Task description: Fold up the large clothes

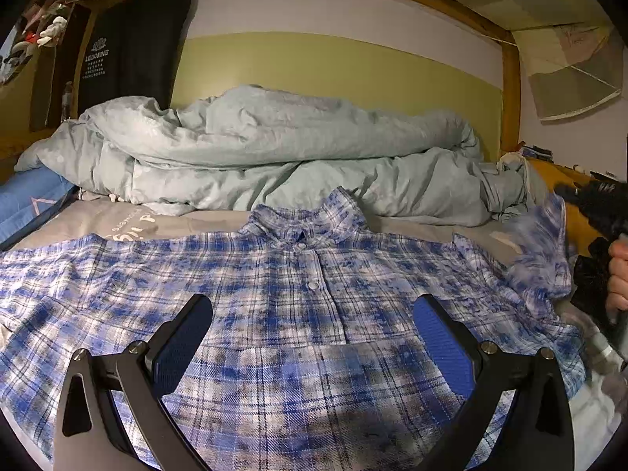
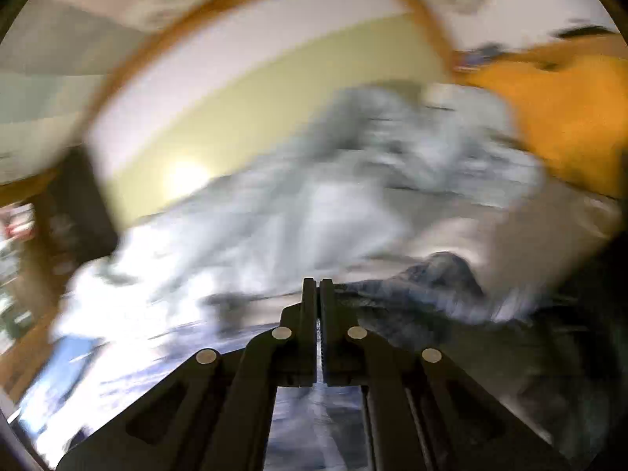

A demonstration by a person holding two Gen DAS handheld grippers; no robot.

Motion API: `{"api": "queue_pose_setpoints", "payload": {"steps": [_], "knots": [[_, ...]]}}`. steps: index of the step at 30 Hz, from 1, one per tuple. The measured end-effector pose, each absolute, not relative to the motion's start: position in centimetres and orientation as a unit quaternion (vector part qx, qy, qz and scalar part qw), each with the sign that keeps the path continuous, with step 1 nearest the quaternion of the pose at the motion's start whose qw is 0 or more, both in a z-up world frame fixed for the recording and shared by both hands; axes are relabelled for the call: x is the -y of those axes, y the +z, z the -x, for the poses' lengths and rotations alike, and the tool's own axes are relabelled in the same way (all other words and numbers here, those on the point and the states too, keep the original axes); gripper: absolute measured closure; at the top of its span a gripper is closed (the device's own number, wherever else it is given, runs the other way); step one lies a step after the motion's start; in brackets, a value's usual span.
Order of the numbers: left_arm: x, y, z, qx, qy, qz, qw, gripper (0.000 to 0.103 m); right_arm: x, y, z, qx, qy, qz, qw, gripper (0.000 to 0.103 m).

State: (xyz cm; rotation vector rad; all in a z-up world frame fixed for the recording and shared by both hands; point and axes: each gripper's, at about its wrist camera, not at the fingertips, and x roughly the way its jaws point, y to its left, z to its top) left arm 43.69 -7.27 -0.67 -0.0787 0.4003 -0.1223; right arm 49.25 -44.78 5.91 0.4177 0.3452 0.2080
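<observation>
A blue and white plaid shirt [image 1: 274, 274] lies front up and buttoned on the bed, its collar [image 1: 302, 219] toward the far side. My left gripper [image 1: 312, 306] hovers open over the shirt's chest with nothing between its fingers. At the right edge, a hand [image 1: 618, 274] holds the black body of the right gripper. The shirt's right sleeve [image 1: 541, 243] stands lifted and blurred beside it. In the smeared right wrist view my right gripper [image 2: 318, 282] is shut, with plaid cloth [image 2: 439, 274] bunched up just right of its tips.
A rumpled pale green duvet [image 1: 274, 149] is heaped along the far side of the bed, right behind the collar. Grey sheet [image 1: 98, 219] shows at the left. A wooden frame [image 1: 510, 98] and a wall close the back. An orange surface [image 2: 569, 117] lies to the right.
</observation>
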Motion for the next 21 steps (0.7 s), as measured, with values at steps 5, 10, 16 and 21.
{"api": "queue_pose_setpoints", "payload": {"steps": [5, 10, 16, 21], "knots": [[5.6, 1.5, -43.1, -0.197, -0.065, 0.071, 0.976, 0.000, 35.5, 4.9, -49.9, -0.258, 0.224, -0.111, 0.933, 0.101], [2.4, 4.1, -41.6, -0.146, -0.023, 0.081, 0.986, 0.000, 29.5, -0.8, -50.8, -0.369, 0.239, -0.060, 0.896, 0.100], [0.0, 3.2, -43.0, -0.161, 0.001, 0.101, 0.982, 0.000, 32.6, 0.2, -49.6, -0.323, 0.161, -0.075, 0.930, 0.069], [1.1, 1.8, -44.0, -0.179, -0.005, 0.086, 0.980, 0.000, 35.2, 1.7, -49.1, -0.279, 0.111, -0.100, 0.949, 0.065]]}}
